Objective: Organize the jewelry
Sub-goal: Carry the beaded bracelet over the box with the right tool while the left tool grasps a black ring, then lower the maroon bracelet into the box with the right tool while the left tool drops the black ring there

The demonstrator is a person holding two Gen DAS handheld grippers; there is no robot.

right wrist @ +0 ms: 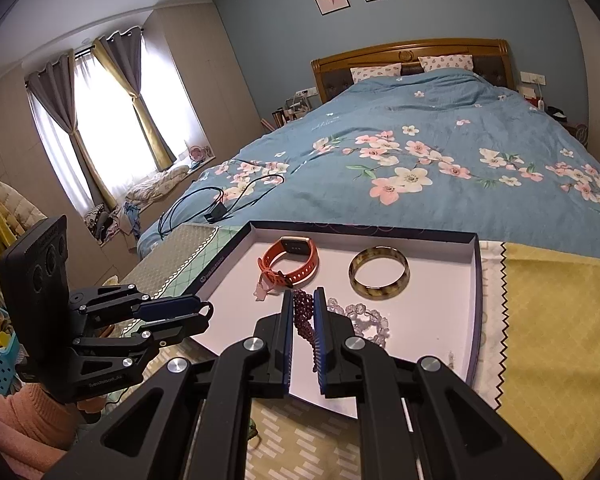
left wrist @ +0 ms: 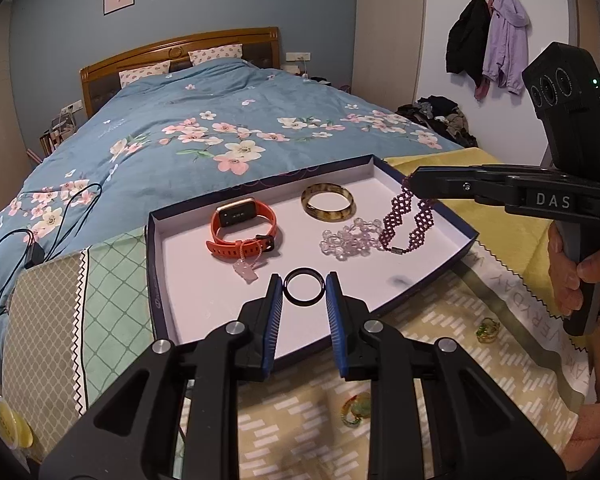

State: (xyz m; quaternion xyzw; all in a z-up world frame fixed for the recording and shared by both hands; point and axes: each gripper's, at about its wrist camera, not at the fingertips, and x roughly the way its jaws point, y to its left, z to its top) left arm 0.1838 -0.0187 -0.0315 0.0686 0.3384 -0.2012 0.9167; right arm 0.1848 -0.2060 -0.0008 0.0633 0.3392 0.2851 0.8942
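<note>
A shallow dark-rimmed tray (left wrist: 156, 280) with a white floor lies at the foot of the bed; it also shows in the right wrist view (right wrist: 474, 276). In it lie an orange smartwatch (left wrist: 242, 224), an amber bangle (left wrist: 328, 202), a clear bead bracelet (left wrist: 350, 240) and a small pink pendant (left wrist: 246, 274). My left gripper (left wrist: 304, 286) is shut on a black ring (left wrist: 304, 286) over the tray's near part. My right gripper (right wrist: 303, 300) is shut on a purple beaded bracelet (left wrist: 408, 218), which hangs down into the tray's right side.
Two small green-yellow pieces lie on the patterned cloth outside the tray, one (left wrist: 488, 330) to the right and one (left wrist: 356, 410) near me. A black cable with charger (left wrist: 34, 256) lies on the blue floral duvet (left wrist: 220, 120) to the left.
</note>
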